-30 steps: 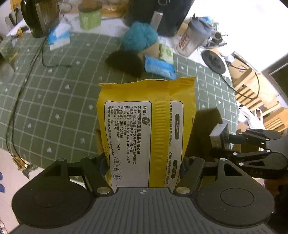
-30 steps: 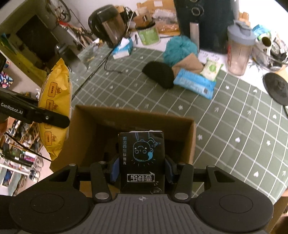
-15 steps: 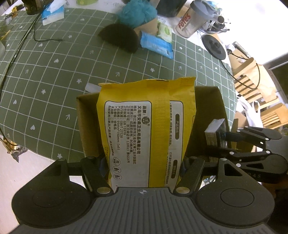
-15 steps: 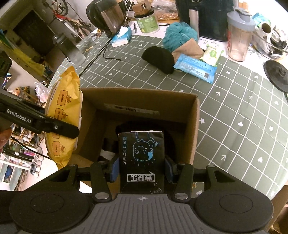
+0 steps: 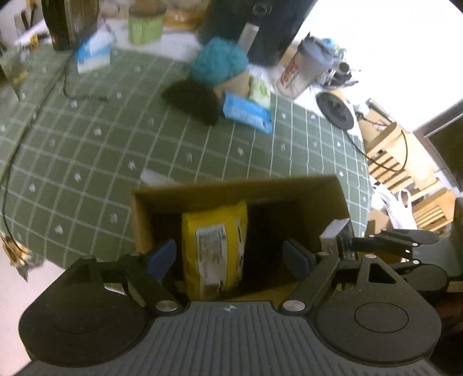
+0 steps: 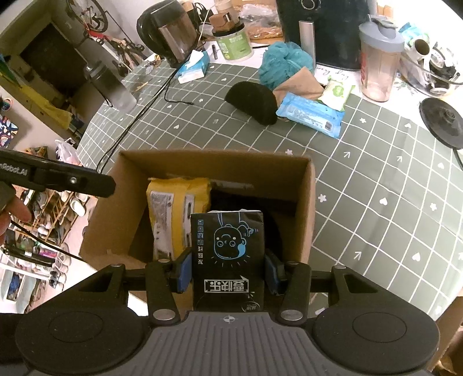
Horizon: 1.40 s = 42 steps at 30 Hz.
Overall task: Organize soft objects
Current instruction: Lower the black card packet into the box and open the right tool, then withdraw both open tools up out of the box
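Observation:
A yellow tissue pack (image 5: 215,248) (image 6: 178,215) lies inside the open cardboard box (image 5: 237,186) (image 6: 214,163) at the table's near edge. Above it my left gripper (image 5: 230,260) has its jaws opening, and the blue pads stand clear of the pack on both sides. My right gripper (image 6: 228,273) is shut on a black tissue pack (image 6: 228,251) with a blue cartoon print, held over the box's near right part. On the green checked cloth farther back lie a black pouch (image 6: 253,99), a blue wipes pack (image 6: 311,114), a teal pompom (image 6: 285,62) and a small green-white wipes pack (image 6: 337,92).
Along the table's back stand a kettle (image 6: 167,29), a green jar (image 6: 233,43), a tissue box (image 6: 194,66), a dark appliance (image 6: 327,26) and a shaker bottle (image 6: 379,60). A black cable (image 6: 139,112) runs across the cloth on the left. A round black base (image 6: 442,121) sits at the right.
The left gripper let go of the yellow pack, which dropped into the box. Its jaws spread wider. The right gripper kept still over the box with the black pack.

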Each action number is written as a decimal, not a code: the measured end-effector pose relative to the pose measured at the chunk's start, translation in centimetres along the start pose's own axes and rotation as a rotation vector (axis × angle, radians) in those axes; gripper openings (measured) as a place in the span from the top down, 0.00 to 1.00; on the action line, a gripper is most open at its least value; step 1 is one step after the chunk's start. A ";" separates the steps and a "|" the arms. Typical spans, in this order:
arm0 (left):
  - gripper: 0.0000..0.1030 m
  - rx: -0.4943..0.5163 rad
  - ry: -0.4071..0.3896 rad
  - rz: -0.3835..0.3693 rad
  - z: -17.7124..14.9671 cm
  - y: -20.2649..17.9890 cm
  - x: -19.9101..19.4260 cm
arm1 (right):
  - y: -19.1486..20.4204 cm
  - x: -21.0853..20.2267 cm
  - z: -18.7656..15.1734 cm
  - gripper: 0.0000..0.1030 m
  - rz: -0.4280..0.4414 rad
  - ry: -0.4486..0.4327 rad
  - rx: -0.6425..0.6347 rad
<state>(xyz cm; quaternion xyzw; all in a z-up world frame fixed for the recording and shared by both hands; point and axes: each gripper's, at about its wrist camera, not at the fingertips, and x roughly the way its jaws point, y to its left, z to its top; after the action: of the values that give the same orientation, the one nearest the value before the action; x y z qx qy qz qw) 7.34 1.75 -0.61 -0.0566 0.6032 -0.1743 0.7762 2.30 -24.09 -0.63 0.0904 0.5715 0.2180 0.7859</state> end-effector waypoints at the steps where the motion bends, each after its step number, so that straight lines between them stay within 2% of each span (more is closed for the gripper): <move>1: 0.21 0.012 -0.023 0.008 -0.1 -0.1 -0.4 | 0.0 0.0 0.0 0.49 0.002 -0.001 0.000; 7: 0.21 0.098 -0.158 0.112 -1.1 -1.1 -1.6 | 0.3 0.0 0.4 0.49 -0.002 0.001 -0.017; 15: 0.21 0.099 -0.252 0.197 -3.2 -0.7 -2.1 | 0.8 0.4 1.2 0.49 -0.011 0.012 -0.047; 21: 0.21 0.012 -0.270 0.180 -4.4 0.5 -2.3 | 0.8 0.5 1.9 0.49 -0.021 0.013 -0.048; 27: 0.21 -0.022 -0.287 0.180 -5.4 0.8 -2.3 | 1.4 0.7 2.9 0.48 -0.027 0.006 -0.072; 28: 0.21 -0.026 -0.287 0.178 -5.5 0.8 -2.4 | 1.5 0.8 3.0 0.44 -0.036 -0.001 -0.072; 29: 0.21 -0.028 -0.288 0.176 -5.6 0.8 -2.4 | 1.5 0.8 3.1 0.23 -0.048 -0.009 -0.067; 30: 0.21 -0.029 -0.290 0.175 -5.7 0.8 -2.4 | 1.6 0.9 3.2 0.07 -0.056 -0.018 -0.068; 35: 0.21 -0.034 -0.299 0.176 -6.0 0.7 -2.5 | 1.6 0.4 2.9 0.00 -0.076 -0.095 -0.078; 42: 0.21 -0.029 -0.302 0.177 -5.9 0.5 -2.5 | 0.8 -0.8 1.9 0.00 -0.112 -0.208 -0.068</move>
<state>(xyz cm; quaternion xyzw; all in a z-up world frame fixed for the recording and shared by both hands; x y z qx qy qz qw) 1.24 3.76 -0.06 -0.0400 0.4849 -0.0864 0.8694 3.64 -23.54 0.98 0.0536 0.4835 0.1823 0.8545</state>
